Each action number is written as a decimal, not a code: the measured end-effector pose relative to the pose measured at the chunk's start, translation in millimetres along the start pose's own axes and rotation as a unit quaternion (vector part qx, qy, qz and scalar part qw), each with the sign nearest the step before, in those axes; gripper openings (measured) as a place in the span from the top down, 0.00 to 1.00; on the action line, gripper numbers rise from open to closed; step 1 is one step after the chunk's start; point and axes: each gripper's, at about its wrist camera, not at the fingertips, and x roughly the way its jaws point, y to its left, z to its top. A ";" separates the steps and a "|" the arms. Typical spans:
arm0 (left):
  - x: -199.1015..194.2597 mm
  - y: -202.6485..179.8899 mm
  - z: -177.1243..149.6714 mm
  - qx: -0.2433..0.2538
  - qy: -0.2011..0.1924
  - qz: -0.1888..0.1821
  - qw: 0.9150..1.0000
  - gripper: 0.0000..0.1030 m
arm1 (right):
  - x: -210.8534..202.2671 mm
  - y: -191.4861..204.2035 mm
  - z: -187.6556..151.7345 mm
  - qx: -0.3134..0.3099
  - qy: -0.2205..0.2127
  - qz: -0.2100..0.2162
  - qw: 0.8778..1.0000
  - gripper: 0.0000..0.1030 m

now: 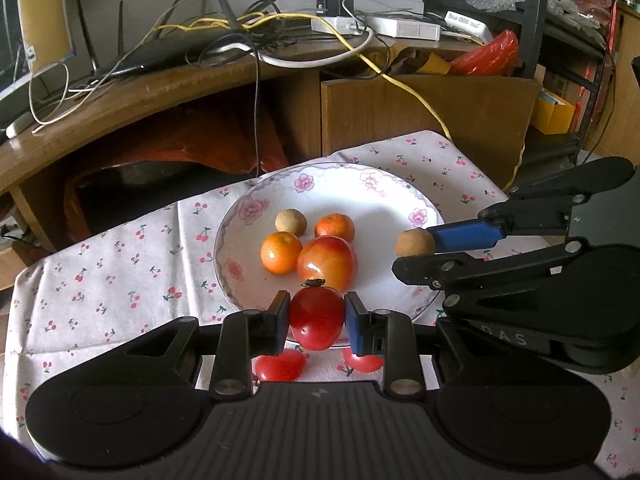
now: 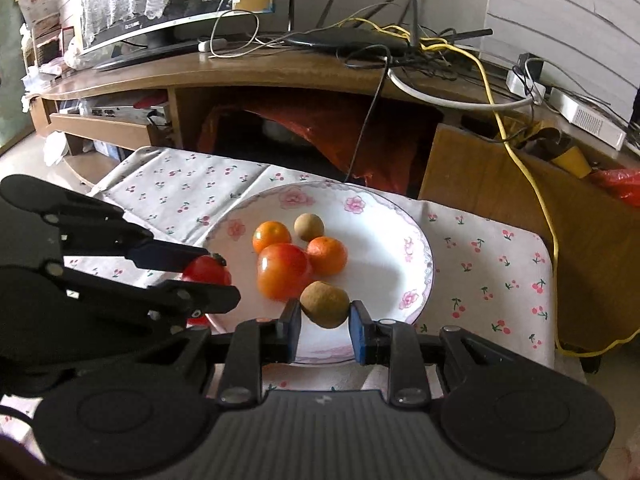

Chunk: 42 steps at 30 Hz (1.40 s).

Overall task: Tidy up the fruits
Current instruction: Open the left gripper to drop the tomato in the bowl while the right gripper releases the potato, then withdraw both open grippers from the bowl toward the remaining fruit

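**A:** What do you have in each tool?

**B:** My left gripper (image 1: pixel 317 322) is clamped on a glossy red cherry tomato with a dark stem (image 1: pixel 317 322), held at the near rim of the white floral-edged ceramic plate (image 1: pixel 362 200). My right gripper (image 2: pixel 325 326) is pinching a dull brown round longan-like fruit (image 2: pixel 325 304) over the plate's near edge.

**A:** What could go wrong?

**B:** I judge the two tools stand close together, so they could bump. A round fruit let go at the rim could also roll onto the cherry-print cloth (image 1: pixel 120 264).

**A:** And the count?

**B:** On the plate: two small orange mandarins (image 1: pixel 281 252), one large red-orange tomato (image 1: pixel 327 264), one more brown fruit (image 1: pixel 291 222). Two red tomatoes (image 1: pixel 280 366) lie on the cloth under my left gripper.
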 end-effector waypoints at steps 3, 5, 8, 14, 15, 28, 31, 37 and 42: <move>3.3 1.1 0.1 -0.004 0.002 0.002 1.000 0.66 | 3.8 0.0 0.0 -0.003 0.000 -0.003 1.000 0.50; 4.6 1.6 -0.2 -0.006 0.001 0.002 1.000 0.66 | 6.4 -0.7 0.1 0.000 0.002 -0.003 1.000 0.50; 5.6 1.9 -1.0 -0.005 -0.002 0.001 1.000 0.66 | 8.1 -1.3 -0.5 0.001 0.002 -0.002 1.000 0.49; 7.6 4.4 -0.3 -0.011 -0.003 0.007 1.000 0.62 | 10.5 -2.5 -1.2 0.004 -0.003 -0.001 1.000 0.49; 7.7 5.2 -0.3 -0.012 -0.003 0.007 1.000 0.60 | 10.7 -2.5 -1.1 0.005 -0.004 -0.001 1.000 0.49; 3.3 13.9 2.3 -0.030 -0.012 0.020 0.999 0.42 | 8.3 -7.4 -0.1 0.019 -0.013 -0.003 1.000 0.49; -0.6 15.5 3.9 -0.033 -0.017 0.021 0.999 0.40 | 5.8 -7.6 -0.5 0.016 -0.015 -0.004 1.000 0.49; -7.3 21.1 4.7 -0.042 -0.020 0.028 0.999 0.39 | 1.7 -8.0 0.2 0.019 -0.022 -0.002 1.000 0.49; -16.7 23.3 2.6 -0.045 -0.021 0.034 0.998 0.37 | -4.4 -5.2 0.2 0.017 -0.028 0.001 0.999 0.49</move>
